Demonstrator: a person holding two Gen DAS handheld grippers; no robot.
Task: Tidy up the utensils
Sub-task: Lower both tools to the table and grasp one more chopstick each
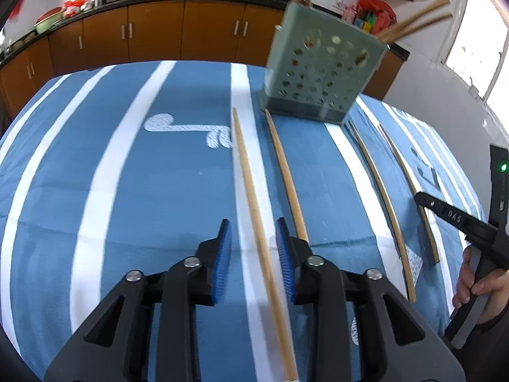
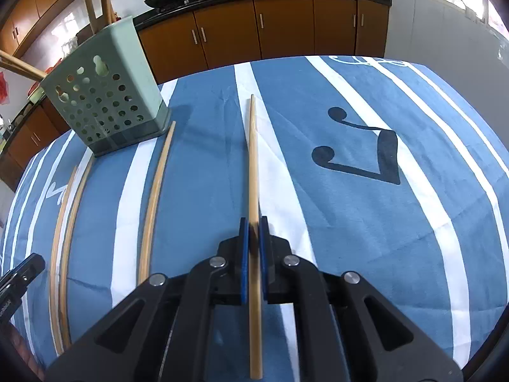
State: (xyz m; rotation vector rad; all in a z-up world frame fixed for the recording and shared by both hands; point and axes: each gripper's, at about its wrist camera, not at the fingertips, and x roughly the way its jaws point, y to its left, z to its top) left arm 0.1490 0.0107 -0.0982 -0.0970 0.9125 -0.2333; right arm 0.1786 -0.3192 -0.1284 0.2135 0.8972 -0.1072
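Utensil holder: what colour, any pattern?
The utensil holder is pale green plastic, its wall perforated with round holes. Best seen in the right wrist view.

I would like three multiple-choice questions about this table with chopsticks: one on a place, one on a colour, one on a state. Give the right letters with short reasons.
1. Where does the chopstick holder stand, seen from the right wrist camera?
A. far left on the cloth
B. far right on the cloth
C. on the floor

2. What colour is the tablecloth?
A. red with dots
B. blue with white stripes
C. plain green

3. How is the right gripper now?
A. wide open over nothing
B. shut on a chopstick
C. out of view

Answers:
1 A, the pale green holder is at the upper left of that view.
2 B, blue cloth with white bands shows in both views.
3 B, its blue pads press on the chopstick, while the left gripper is open around another chopstick.
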